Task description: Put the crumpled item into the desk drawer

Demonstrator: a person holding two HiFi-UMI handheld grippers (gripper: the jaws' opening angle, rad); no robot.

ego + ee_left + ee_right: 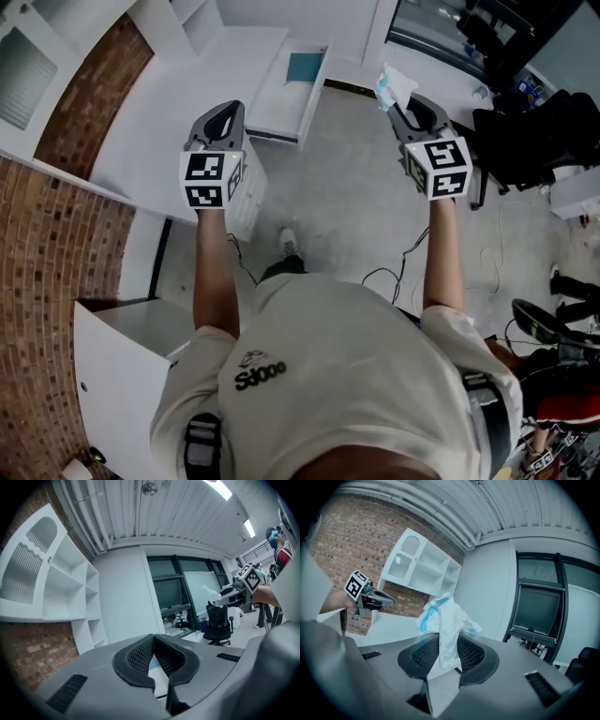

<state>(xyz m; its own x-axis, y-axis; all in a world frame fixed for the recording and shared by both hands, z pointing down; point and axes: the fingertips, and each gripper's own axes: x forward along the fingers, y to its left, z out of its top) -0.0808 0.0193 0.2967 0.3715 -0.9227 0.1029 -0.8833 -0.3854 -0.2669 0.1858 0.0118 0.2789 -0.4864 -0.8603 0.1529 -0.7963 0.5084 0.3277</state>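
The crumpled item [394,84], a white wrapper with blue print, sticks out of my right gripper [405,101], which is shut on it. In the right gripper view the crumpled item [446,620] stands up between the mesh pads [423,654] of the right gripper [446,638]. My left gripper [225,106] is held level beside it, jaw tips touching, nothing in them; the left gripper [153,637] shows this too. Ahead of both, the white desk [187,103] has its drawer [274,108] pulled open, with a teal thing [305,67] inside. The right gripper [220,597] and the crumpled item [209,592] also appear in the left gripper view.
A white shelf unit [51,583] stands on a brick wall [47,272] to the left. Black office chairs [534,131] are at the right, cables [394,272] lie on the grey floor, and a white cabinet [122,347] is at lower left.
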